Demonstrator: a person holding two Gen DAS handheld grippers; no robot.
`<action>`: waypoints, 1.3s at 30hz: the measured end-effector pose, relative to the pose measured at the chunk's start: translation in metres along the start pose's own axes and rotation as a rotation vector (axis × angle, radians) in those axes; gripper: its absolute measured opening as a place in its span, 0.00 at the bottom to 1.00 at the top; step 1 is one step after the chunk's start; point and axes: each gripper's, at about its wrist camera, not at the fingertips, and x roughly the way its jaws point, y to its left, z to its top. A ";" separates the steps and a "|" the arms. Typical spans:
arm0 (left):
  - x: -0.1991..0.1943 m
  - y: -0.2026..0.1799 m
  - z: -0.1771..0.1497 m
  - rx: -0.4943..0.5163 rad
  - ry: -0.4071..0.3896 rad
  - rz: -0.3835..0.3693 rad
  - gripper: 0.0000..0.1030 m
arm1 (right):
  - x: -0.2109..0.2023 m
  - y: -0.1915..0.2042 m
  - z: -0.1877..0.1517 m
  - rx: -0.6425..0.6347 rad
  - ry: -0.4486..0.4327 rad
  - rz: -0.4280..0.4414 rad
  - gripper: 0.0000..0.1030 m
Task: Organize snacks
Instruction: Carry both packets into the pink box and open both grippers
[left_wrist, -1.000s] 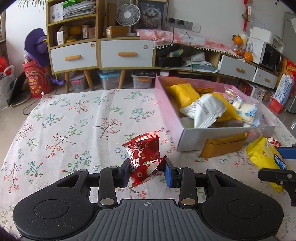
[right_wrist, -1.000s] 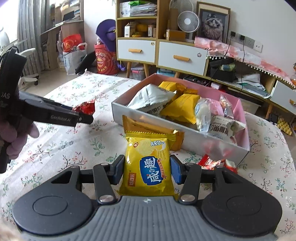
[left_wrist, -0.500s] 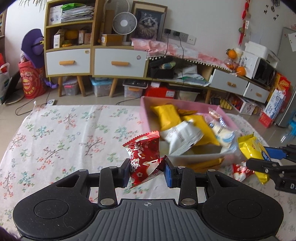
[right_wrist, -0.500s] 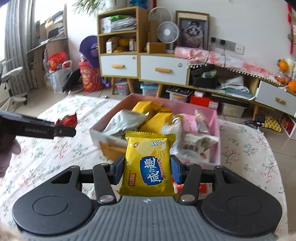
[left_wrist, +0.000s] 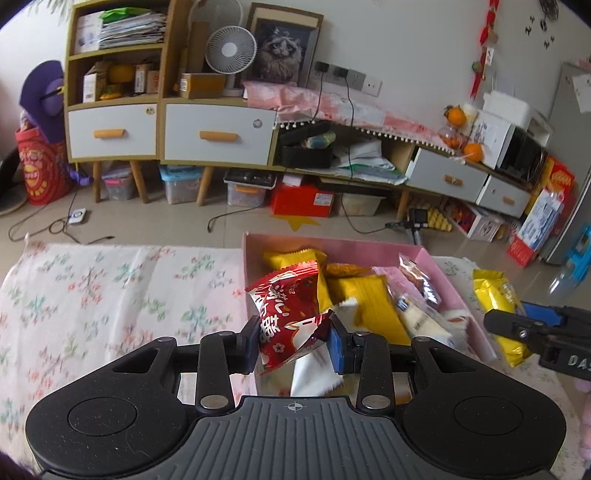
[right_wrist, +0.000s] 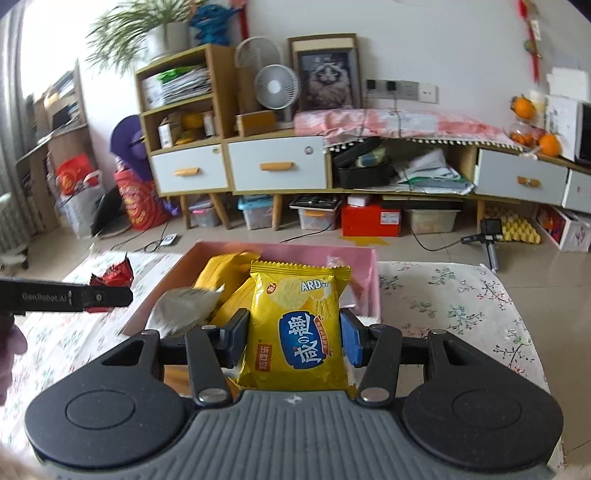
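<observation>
both grippers (left_wrist: 293, 341) lifted over box (left_wrist: 448, 284), packets clamped

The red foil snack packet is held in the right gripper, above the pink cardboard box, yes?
Not quite. The left gripper holds the red foil snack packet, above the pink cardboard box, as the left wrist view shows. The right gripper holds a yellow packet.

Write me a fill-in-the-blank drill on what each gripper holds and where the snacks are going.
1. The left gripper is shut on a ____ snack packet.
2. The right gripper is shut on a ____ chip bag.
3. Both snacks hang over a box whose inner walls are ____.
4. The cloth under the box has a ____ print.

Missing words: red; yellow; pink; floral
</observation>
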 end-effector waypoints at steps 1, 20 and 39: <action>0.005 -0.001 0.004 0.006 0.003 0.005 0.33 | 0.003 -0.003 0.002 0.011 0.000 0.001 0.46; 0.080 0.005 0.032 -0.003 0.111 -0.009 0.33 | 0.059 -0.018 0.015 0.115 0.015 0.076 0.46; 0.085 0.009 0.037 0.024 0.035 -0.042 0.76 | 0.075 -0.016 0.022 0.145 0.013 0.104 0.66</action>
